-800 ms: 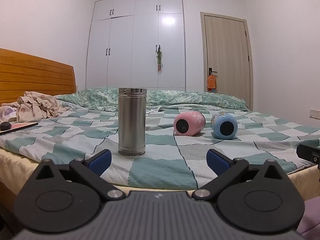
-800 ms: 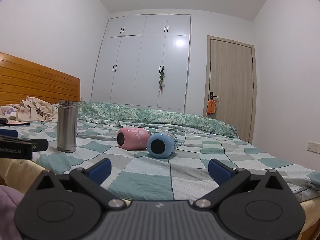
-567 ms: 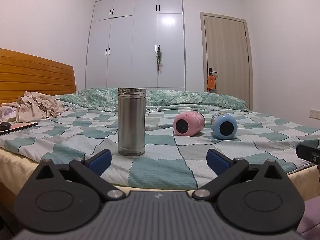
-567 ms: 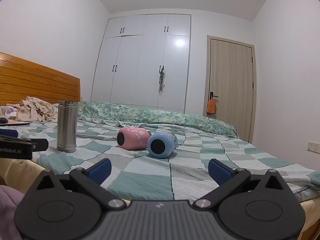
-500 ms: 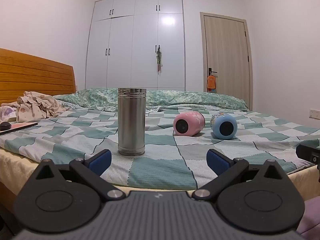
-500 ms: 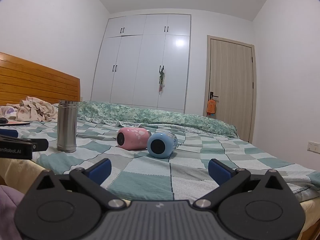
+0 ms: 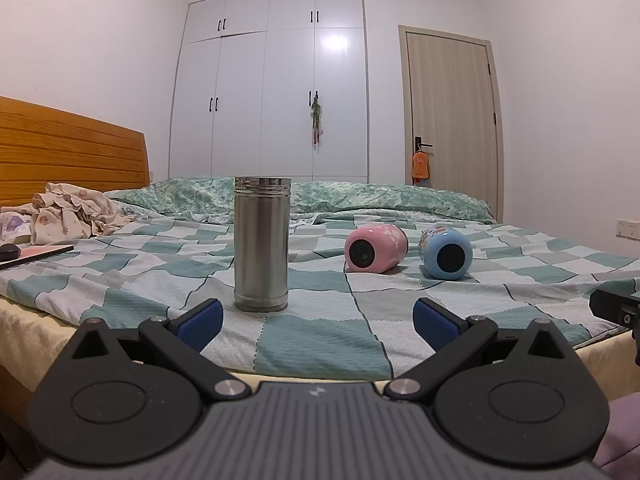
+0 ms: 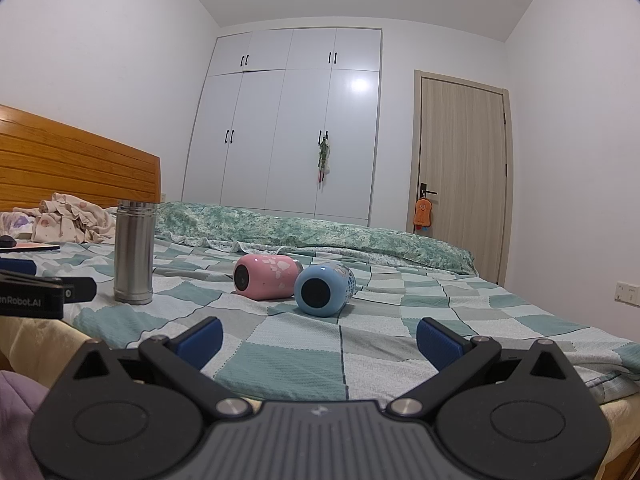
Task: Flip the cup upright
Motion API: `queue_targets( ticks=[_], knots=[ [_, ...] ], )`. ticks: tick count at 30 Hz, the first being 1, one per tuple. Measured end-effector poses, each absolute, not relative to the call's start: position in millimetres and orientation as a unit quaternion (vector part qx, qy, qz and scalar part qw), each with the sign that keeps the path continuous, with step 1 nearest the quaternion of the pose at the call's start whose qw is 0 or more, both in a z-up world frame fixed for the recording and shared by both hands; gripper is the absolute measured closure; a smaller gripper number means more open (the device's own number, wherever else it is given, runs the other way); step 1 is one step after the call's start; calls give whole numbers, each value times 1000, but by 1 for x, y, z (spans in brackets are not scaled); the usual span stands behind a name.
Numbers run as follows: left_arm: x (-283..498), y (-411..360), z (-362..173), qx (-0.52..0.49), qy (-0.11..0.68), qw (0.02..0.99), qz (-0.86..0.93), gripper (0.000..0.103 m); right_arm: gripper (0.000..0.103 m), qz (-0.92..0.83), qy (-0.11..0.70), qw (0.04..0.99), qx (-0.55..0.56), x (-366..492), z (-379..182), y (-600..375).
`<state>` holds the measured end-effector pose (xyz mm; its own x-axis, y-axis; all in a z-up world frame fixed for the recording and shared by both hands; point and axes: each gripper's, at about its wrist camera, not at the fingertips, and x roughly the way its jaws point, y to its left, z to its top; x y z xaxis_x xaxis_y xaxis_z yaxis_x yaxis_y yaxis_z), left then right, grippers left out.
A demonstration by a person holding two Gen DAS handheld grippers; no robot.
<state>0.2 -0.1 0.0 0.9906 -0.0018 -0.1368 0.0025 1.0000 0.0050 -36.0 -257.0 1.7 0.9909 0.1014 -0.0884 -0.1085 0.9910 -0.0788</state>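
Pink cup (image 8: pixel 267 277) and blue cup (image 8: pixel 325 289) lay sideways, bases facing the nearer right gripper (image 8: pixel 319 339); both grippers' jaws spread, empty

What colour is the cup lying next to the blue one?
Pink cup, with pale flower-like patches; the right wrist view shows it best.

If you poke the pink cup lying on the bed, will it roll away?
Probably a little. The pink cup lies on its round side, so it could roll, though the soft bed should slow it. It likely bumps the blue cup close beside it.
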Motion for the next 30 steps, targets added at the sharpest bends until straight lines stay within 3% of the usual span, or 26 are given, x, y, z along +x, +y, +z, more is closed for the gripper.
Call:
queue_targets(
  ticks=[30],
  knots=[
    [0, -6, 0, 1, 68, 998, -2, 0, 0, 53, 42, 997, -41, -37, 2, -257]
  ],
)
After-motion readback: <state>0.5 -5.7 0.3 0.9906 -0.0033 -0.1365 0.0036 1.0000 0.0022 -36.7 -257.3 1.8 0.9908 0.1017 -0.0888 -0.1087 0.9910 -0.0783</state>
